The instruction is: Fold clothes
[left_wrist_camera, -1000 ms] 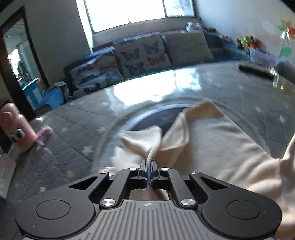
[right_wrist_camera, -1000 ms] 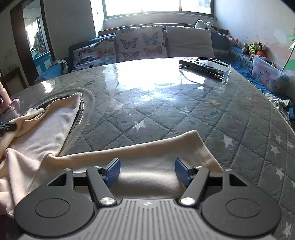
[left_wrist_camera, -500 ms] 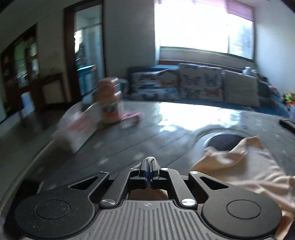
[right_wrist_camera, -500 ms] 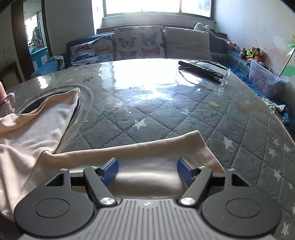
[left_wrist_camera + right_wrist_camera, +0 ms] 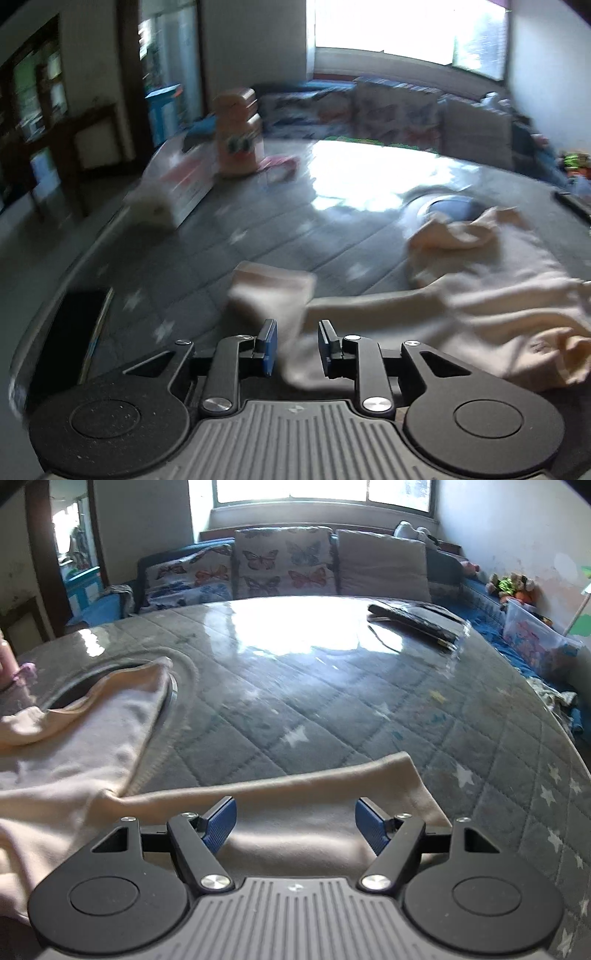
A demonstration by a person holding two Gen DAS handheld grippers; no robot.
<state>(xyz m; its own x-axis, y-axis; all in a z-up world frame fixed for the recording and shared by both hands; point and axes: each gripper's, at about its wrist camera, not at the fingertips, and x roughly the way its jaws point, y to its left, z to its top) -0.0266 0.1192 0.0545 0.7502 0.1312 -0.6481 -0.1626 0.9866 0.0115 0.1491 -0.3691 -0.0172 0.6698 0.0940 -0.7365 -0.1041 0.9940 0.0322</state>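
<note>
Two views: I go through the left wrist first, then the right.
Left wrist, change: a second ago my left gripper [image 5: 293,345] was pinched shut on a cream fold over the round opening; now it sits near the table's left side, and its jaws have just been opening.
Left wrist, tongs: apart, with the sleeve end [image 5: 273,291] of the cream garment [image 5: 509,299] between the blue pads, which no longer press it.
Left wrist, edges: the table [image 5: 207,266] rim curves close on the left; a white box [image 5: 173,184] and an orange toy bottle [image 5: 236,133] stand beyond, blurred.
Right wrist, change: hardly any; the view matches the earlier one.
Right wrist, tongs: my right gripper [image 5: 295,821] stands wide apart over the garment's hem [image 5: 325,794], holding nothing.
Right wrist, room: quilted tabletop lies bare ahead up to a black remote [image 5: 413,622] far right.
</note>
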